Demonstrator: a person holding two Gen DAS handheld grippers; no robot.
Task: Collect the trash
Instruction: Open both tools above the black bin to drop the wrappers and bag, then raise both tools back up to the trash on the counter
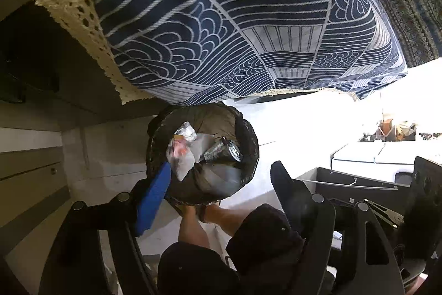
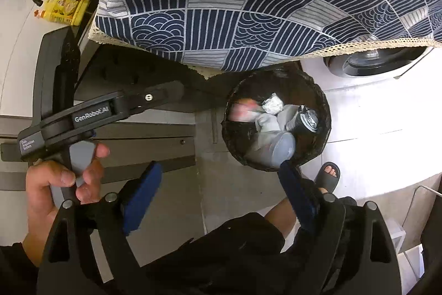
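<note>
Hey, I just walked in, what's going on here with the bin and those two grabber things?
A person is collecting trash with a handheld gripper in each hand. Both the left gripper and the right gripper hang open and empty above a black-lined trash bin on the floor beside a table draped in a blue patterned cloth. The bin already holds a crumpled foil ball, a dark can and clear plastic bags.

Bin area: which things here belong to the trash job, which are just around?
Job:
- trash bin, black liner
- foil ball
- can
- clear plastic bags

Just around:
- blue patterned cloth
- yellow package
- washing machine
- sandal
</note>
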